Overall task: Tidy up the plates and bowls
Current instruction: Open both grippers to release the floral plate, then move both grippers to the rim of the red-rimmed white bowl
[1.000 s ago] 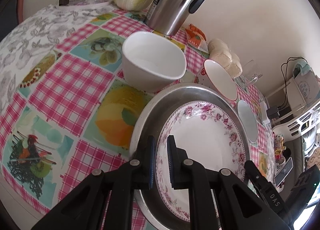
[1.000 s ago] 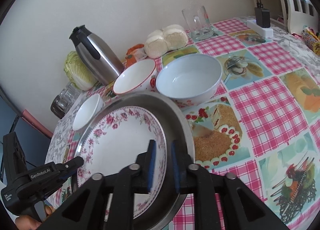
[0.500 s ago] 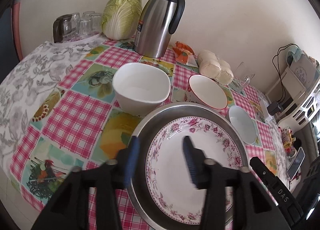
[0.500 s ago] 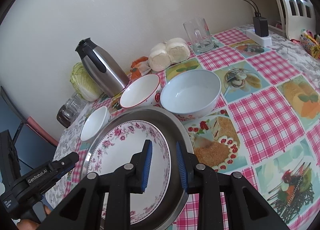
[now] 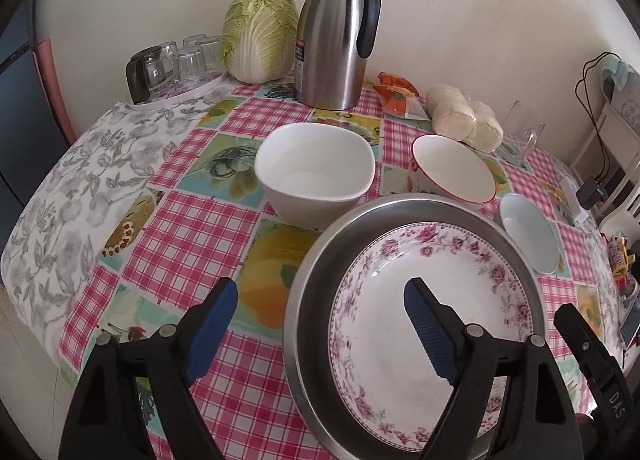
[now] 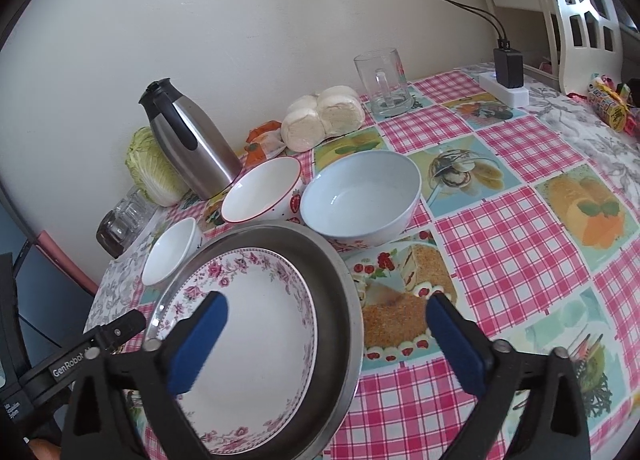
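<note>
On the bench, flowered plate (image 5: 436, 300) lies nested in steel basin (image 5: 320, 260). Left tool (image 5: 320, 300) and right tool (image 6: 326, 334), jaws just opened, straddle opposite rims, gripping nothing. Square bowl (image 5: 316, 176) lies far-left, nearer left tool.

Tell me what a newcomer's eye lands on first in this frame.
The flowered plate sitting inside a metal pan at the near table edge, with both open grippers, left and right, just released around its rim. Behind it stand three white bowls and a steel jug by the wall.
</note>
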`<state>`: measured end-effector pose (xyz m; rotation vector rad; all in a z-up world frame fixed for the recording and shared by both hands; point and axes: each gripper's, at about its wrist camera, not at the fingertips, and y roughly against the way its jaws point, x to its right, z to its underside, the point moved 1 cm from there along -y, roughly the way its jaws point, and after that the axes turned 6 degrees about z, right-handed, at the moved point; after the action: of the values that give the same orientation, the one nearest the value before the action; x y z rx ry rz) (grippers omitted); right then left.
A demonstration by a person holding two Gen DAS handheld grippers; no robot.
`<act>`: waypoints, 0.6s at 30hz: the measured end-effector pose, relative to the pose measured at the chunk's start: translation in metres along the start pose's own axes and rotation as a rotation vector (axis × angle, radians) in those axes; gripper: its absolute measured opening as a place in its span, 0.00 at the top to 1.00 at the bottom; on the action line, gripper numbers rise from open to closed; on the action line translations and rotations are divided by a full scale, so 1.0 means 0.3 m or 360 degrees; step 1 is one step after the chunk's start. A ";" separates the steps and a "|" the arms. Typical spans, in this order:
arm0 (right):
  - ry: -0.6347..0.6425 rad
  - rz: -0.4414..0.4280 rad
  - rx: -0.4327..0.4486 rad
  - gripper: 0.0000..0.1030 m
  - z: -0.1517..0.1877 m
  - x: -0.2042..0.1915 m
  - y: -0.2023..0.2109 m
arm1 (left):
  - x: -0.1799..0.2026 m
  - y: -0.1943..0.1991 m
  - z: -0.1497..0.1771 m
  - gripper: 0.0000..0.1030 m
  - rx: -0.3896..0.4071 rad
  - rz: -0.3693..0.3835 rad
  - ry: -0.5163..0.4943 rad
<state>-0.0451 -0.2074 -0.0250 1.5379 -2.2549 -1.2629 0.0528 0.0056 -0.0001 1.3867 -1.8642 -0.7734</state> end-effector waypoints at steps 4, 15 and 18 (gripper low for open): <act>-0.0010 0.0019 -0.0006 0.00 0.000 0.013 -0.004 | -0.008 -0.007 0.004 0.00 0.0004 -0.0091 0.0000; 0.0012 0.0069 -0.0006 0.00 0.001 0.024 -0.009 | -0.011 -0.009 0.007 0.00 0.0031 -0.0145 -0.0008; 0.0026 0.0075 -0.0004 0.00 0.002 0.021 -0.009 | -0.009 -0.008 0.007 0.00 0.0033 -0.0152 -0.0001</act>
<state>-0.0464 -0.2126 -0.0294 1.4798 -2.2648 -1.2353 0.0529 0.0077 -0.0037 1.4978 -1.8224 -0.8035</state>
